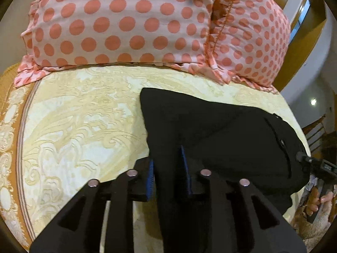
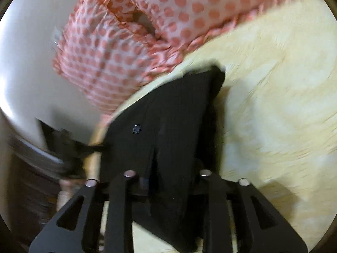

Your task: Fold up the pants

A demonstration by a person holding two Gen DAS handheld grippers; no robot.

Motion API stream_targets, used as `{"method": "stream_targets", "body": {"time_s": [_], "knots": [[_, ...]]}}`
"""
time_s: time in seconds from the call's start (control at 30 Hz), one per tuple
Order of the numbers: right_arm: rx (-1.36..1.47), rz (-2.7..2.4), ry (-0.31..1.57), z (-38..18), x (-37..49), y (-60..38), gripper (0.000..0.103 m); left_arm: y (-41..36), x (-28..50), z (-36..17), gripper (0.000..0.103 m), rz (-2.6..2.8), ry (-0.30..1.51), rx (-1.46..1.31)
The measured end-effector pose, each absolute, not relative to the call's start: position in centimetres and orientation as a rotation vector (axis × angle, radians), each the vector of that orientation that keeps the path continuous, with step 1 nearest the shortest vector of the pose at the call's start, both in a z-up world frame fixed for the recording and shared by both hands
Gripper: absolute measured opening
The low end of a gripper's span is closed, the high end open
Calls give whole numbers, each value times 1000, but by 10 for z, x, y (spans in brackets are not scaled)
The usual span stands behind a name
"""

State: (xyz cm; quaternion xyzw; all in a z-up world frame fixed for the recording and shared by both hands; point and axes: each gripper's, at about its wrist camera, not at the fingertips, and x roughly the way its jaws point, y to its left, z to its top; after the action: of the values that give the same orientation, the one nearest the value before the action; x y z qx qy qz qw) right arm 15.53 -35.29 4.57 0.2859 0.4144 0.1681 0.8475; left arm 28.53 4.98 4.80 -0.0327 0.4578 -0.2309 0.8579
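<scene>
One black pants [image 1: 221, 130] bundle, long axis toward polka-dot pillows [image 1: 126, 21].

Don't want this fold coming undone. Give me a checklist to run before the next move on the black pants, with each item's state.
1. Pants lie on the bedspread, not hanging over its edge: ok in the left wrist view.
2. Left gripper jaws apart, black cloth between them: ok; pad contact: cannot tell.
3. Right gripper clear of the cloth: cannot tell, blurred; fabric sits between its fingers.
4. Folded edges lined up: cannot tell, the cloth is too dark.
5. Polka-dot pillows clear of the pants: ok, a strip of bedspread shows between them.
</scene>
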Motion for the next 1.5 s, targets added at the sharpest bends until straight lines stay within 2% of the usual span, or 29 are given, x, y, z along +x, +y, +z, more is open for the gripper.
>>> {"method": "stream_targets", "body": {"time_s": [0.07, 0.13, 0.17, 0.2, 0.37, 0.43, 0.5, 0.57, 0.8, 0.93, 1.0, 1.03, 1.13, 1.2, 1.23, 1.33, 1.37, 1.4, 1.47, 1.5], "knots": [[459, 261, 832, 57, 148, -353, 75, 52, 279, 51, 36, -452, 948, -47], [422, 252, 849, 56, 151, -357, 69, 55, 269, 55, 39, -458, 937, -41], [425, 258, 869, 53, 154, -358, 60, 55, 264, 57, 41, -469, 936, -41], [424, 263, 896, 47, 156, -359, 57, 56, 258, 59, 41, -476, 926, -36], [452, 263, 968, 24, 152, -365, 57, 63, 217, 71, 53, -536, 870, -44], [430, 283, 973, 22, 151, -360, 44, 61, 205, 77, 56, -559, 844, -36], [434, 316, 985, 22, 152, -359, 25, 57, 195, 81, 56, -619, 828, -46], [543, 359, 994, 25, 154, -371, 18, 46, 186, 81, 61, -696, 826, -49], [865, 511, 942, 44, 123, -369, 15, 6, 167, 45, 62, -723, 905, 185], [893, 361, 1041, -5, 110, -374, 15, 26, 175, 32, 28, -710, 930, 181], [927, 361, 1027, -14, 109, -375, 16, 33, 178, 30, 21, -704, 939, 165], [901, 361, 1016, -9, 109, -373, 17, 36, 179, 29, 20, -704, 939, 163], [725, 326, 967, 16, 109, -363, 35, 39, 178, 28, 19, -708, 927, 170], [656, 267, 913, 27, 110, -372, 67, 39, 177, 29, 20, -711, 920, 161], [634, 237, 891, 29, 112, -376, 68, 40, 176, 30, 24, -722, 914, 153], [661, 251, 906, 20, 127, -384, 68, 38, 172, 34, 45, -755, 900, 135], [665, 264, 931, 13, 134, -382, 64, 36, 170, 37, 54, -753, 885, 138], [659, 274, 950, 8, 139, -378, 57, 36, 167, 41, 58, -748, 868, 143], [652, 311, 956, 2, 142, -369, 53, 41, 162, 53, 66, -731, 824, 128], [637, 321, 953, 3, 139, -364, 46, 44, 163, 57, 68, -718, 810, 116]]}}
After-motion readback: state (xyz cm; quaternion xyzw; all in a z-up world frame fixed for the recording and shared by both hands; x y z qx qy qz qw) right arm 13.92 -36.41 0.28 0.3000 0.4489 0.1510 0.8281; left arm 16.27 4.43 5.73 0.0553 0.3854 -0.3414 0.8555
